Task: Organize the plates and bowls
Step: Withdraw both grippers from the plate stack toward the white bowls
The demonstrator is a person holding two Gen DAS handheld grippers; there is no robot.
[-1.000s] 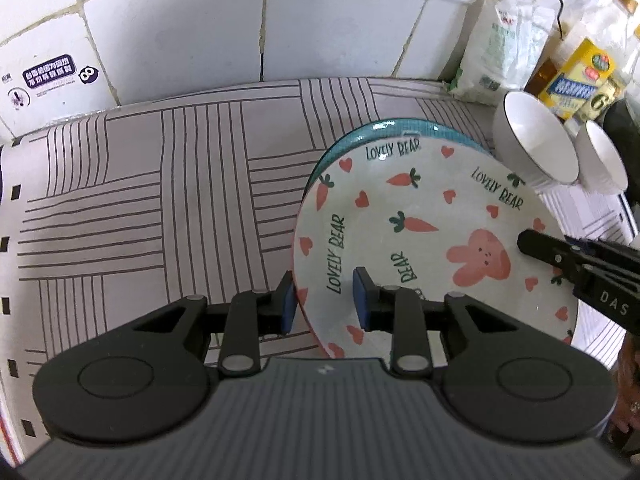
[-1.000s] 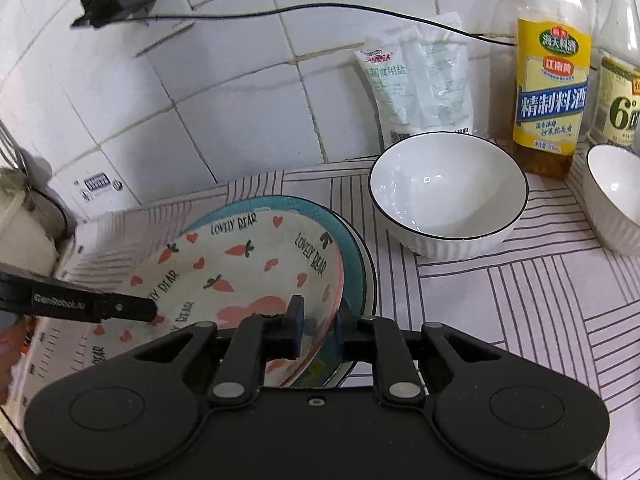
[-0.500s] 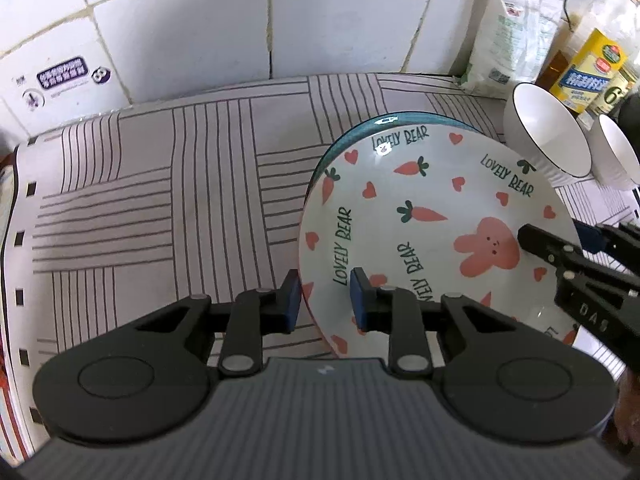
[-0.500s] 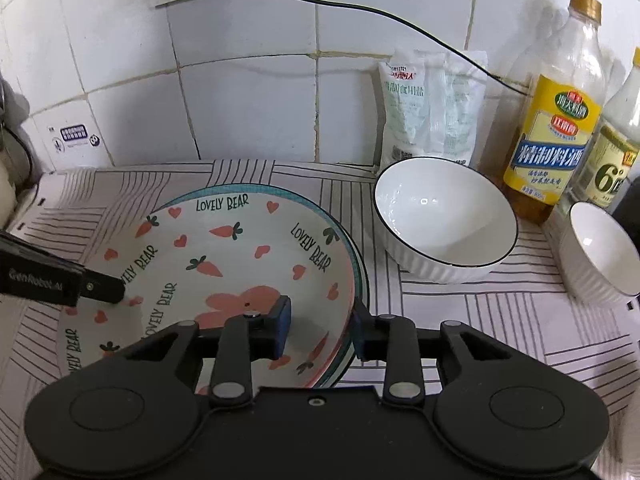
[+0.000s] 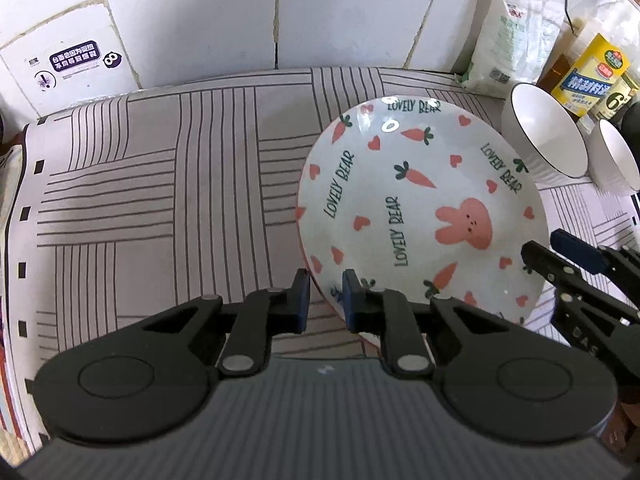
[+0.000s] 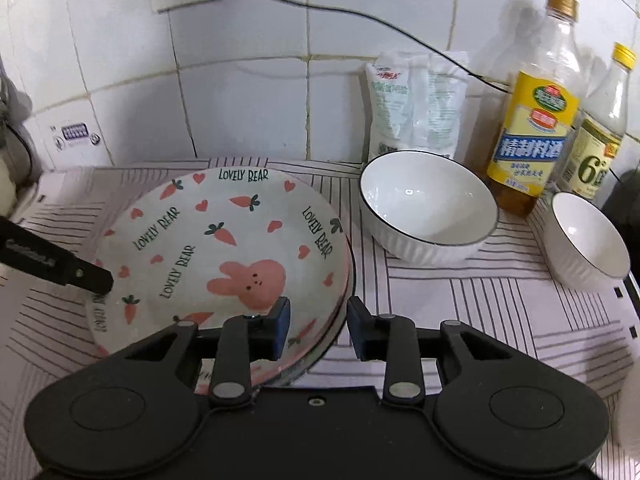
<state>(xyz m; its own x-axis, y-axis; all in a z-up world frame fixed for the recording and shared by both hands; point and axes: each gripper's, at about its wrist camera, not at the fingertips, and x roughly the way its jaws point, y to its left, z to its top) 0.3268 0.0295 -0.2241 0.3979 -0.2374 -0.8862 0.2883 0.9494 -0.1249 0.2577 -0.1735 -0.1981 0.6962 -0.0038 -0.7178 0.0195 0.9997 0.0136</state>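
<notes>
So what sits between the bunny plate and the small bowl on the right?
The big white bowl sits between the bunny plate and the small bowl; the right wrist view shows it best, on the striped mat.

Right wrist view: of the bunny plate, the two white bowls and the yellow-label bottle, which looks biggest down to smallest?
1. Bunny plate
2. Larger white bowl
3. Yellow-label bottle
4. Smaller white bowl

The plate is nearest the camera, which inflates it.

Striped mat [image 5: 160, 200] under plates [image 6: 224, 248], 2 bowls [image 6: 428, 204]
</notes>
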